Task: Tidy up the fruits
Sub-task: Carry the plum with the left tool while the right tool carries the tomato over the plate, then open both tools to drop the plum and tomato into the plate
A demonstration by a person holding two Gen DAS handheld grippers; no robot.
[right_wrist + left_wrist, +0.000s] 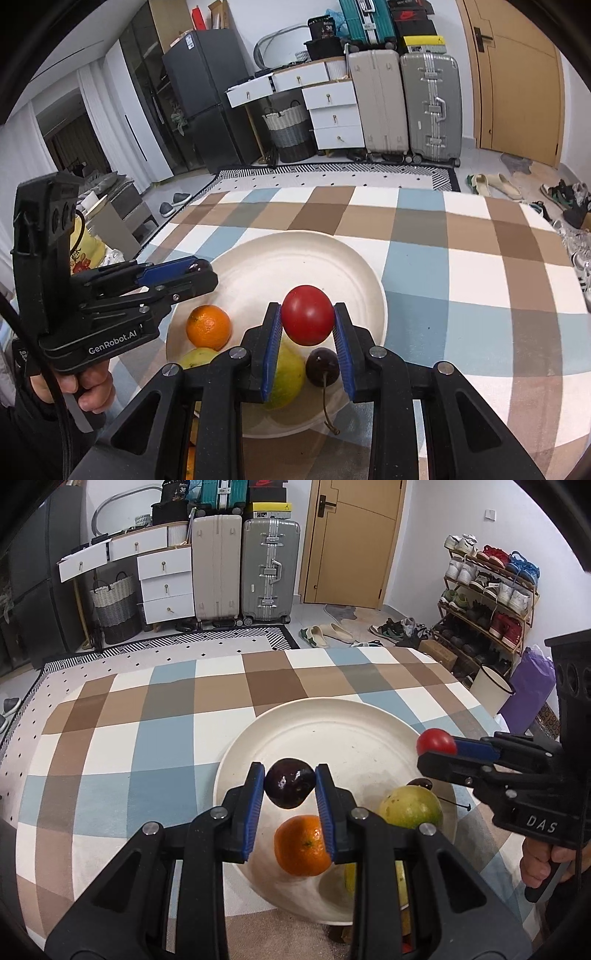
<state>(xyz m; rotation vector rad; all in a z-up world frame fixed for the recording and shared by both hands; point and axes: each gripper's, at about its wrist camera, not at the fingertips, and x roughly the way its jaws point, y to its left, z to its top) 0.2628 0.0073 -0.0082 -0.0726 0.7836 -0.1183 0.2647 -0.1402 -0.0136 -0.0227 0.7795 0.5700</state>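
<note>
My left gripper (290, 781) is shut on a dark purple plum (289, 783) and holds it above the white plate (332, 723). My right gripper (307, 319) is shut on a red tomato (307, 315) above the plate's (280, 254) near side. On the plate lie an orange (301, 845), a green-yellow fruit (410, 806) and a dark cherry (322, 366) with a stem. The right gripper shows in the left wrist view (437, 747) with the tomato (436, 740). The left gripper shows in the right wrist view (201, 273).
The plate sits on a table with a checked cloth (147, 716) in brown, blue and white. More fruit lies partly hidden under the left gripper at the plate's near edge (349, 880). Suitcases (243, 568), drawers, a shoe rack (487, 598) and a door stand beyond.
</note>
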